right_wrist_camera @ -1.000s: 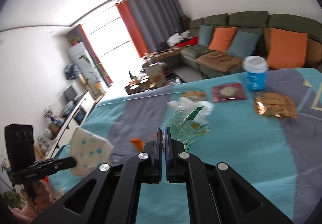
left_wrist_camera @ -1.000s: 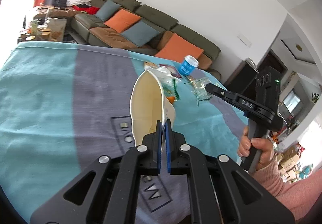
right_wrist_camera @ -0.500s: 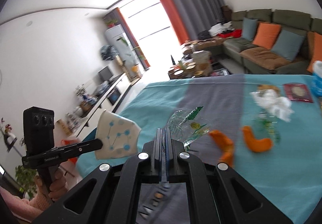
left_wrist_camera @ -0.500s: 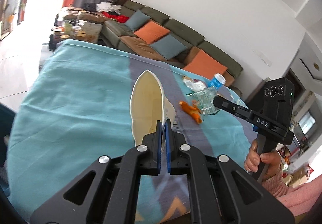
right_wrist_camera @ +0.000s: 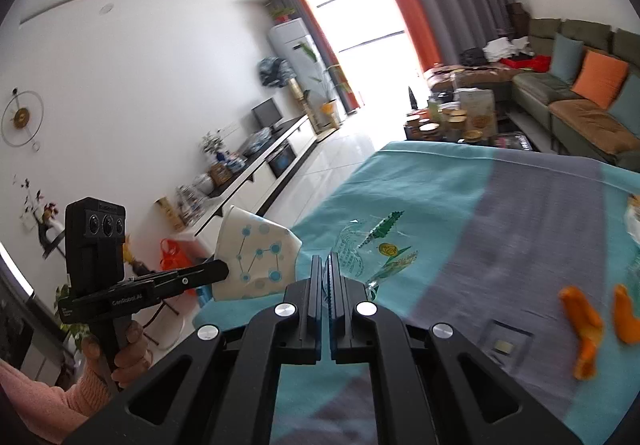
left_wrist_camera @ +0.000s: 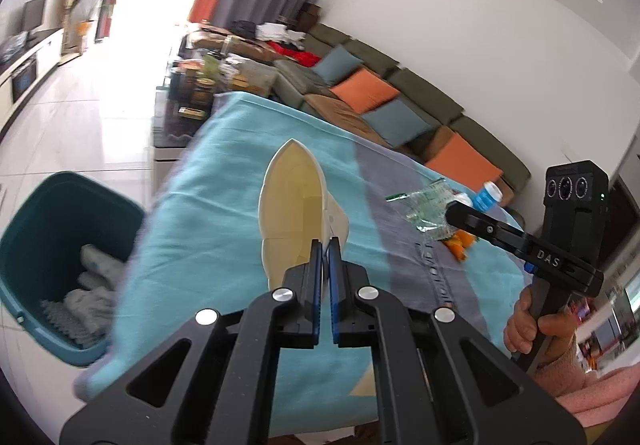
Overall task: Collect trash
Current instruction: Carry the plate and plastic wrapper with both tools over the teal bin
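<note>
living room behind, with a teal and grey tablecloth [left_wrist_camera: 224, 229] filling the middle of both views. my left gripper [left_wrist_camera: 325, 249] is pinched tight on the rim of a flattened paper cup [left_wrist_camera: 292, 213], centre of the left view. it looks light and thin-walled, so a rim pinch is enough. my right gripper [right_wrist_camera: 326, 265] is clamped on a clear plastic wrapper [right_wrist_camera: 376, 245], limp, crinkly and likely slippery, best held by a bunched edge. teal bin [left_wrist_camera: 52, 201] sits lower left, already holding some trash. orange peels [right_wrist_camera: 584, 325] lie on the cloth, lower right.
</note>
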A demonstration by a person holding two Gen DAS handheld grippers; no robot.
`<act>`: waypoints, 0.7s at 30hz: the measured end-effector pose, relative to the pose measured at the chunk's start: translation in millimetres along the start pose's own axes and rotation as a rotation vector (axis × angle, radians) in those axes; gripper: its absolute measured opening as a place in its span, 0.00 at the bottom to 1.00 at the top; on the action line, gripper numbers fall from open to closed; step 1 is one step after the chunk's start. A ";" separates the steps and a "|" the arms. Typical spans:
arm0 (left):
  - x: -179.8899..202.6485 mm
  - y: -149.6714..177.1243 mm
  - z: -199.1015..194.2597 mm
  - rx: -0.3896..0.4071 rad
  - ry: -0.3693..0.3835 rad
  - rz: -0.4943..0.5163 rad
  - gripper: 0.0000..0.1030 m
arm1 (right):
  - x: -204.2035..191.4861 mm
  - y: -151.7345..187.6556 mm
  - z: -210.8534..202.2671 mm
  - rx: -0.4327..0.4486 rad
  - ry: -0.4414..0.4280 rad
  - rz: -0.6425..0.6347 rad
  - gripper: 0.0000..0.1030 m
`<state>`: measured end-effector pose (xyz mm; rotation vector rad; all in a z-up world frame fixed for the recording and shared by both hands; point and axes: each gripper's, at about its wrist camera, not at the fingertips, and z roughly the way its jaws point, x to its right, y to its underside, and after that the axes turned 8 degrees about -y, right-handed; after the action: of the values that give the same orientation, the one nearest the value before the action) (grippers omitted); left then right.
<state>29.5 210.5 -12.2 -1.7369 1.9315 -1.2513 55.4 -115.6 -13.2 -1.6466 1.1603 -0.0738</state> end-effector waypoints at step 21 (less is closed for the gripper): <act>-101.7 -1.7 -55.7 0.078 -0.216 -0.157 0.04 | -75.2 -20.8 111.0 -0.146 -0.198 -0.102 0.02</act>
<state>18.3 325.9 -12.7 -1.9265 1.6321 -1.1188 91.7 15.0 -8.9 -1.7973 0.9493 0.1099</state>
